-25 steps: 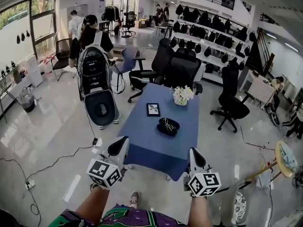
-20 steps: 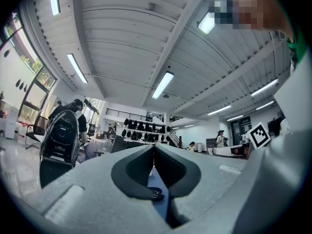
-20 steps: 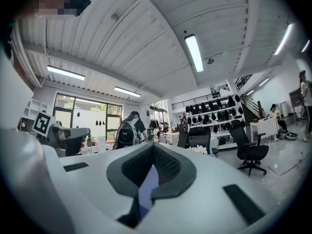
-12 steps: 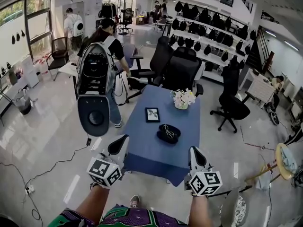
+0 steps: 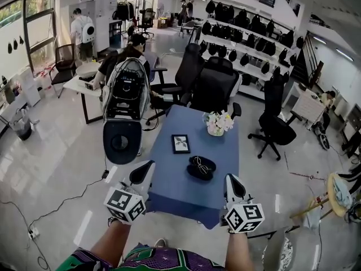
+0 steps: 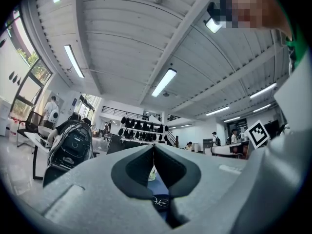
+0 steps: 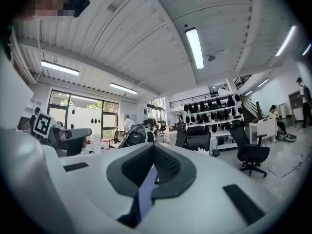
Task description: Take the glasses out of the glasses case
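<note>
both closed and empty, left tool (image 5: 141,175) and right tool (image 5: 234,187) hover before the glasses case (image 5: 201,168).

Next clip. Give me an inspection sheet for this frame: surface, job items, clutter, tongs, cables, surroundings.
Surface: blue table, mostly bare.
Job's things: case lies open mid-table, with the glasses in it.
Clutter: frame lies left of the case; flowers stand at the far end.
Grippers: left tongs shut, empty; right tongs shut, empty; both well short of the case.
Cables: cable runs across the floor on the left; nothing seen on the table.
Surroundings: chairs beyond the table, shelves of dark bags, and a person wearing a pack.
</note>
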Action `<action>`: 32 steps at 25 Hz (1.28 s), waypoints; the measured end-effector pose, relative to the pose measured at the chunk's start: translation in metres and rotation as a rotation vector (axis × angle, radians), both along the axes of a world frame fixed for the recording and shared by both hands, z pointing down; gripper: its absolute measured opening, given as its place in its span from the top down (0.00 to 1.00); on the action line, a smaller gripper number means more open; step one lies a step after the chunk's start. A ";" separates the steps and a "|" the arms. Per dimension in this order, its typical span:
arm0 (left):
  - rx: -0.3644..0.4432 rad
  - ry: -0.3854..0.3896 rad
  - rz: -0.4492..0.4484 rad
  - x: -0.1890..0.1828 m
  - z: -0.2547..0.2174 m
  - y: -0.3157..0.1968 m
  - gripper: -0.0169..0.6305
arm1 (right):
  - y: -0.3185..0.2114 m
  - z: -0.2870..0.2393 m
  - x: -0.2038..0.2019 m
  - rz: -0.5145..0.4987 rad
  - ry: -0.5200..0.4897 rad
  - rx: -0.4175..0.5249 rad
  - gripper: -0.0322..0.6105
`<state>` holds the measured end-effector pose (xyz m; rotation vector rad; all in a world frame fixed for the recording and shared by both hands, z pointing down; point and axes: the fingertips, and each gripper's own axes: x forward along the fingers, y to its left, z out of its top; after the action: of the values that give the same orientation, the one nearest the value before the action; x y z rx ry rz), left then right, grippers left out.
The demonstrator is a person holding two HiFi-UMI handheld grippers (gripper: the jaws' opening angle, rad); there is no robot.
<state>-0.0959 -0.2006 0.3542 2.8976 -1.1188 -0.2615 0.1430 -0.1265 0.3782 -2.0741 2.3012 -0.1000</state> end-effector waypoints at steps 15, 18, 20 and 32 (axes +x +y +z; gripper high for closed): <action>-0.002 0.022 0.015 -0.020 0.003 -0.055 0.95 | -0.051 -0.001 -0.024 0.004 0.025 -0.005 0.95; -0.010 0.027 0.023 -0.018 0.008 -0.059 0.95 | -0.053 0.002 -0.024 0.007 0.032 -0.013 0.95; -0.013 0.028 0.026 -0.018 0.009 -0.062 0.95 | -0.054 0.002 -0.024 0.010 0.034 -0.017 0.95; -0.034 0.016 0.023 -0.001 0.020 -0.071 0.95 | -0.072 0.010 -0.013 -0.015 0.024 -0.025 0.95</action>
<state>-0.0971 -0.2718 0.3743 2.8710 -1.0762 -0.2620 0.1303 -0.1984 0.3881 -2.0817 2.3409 -0.1052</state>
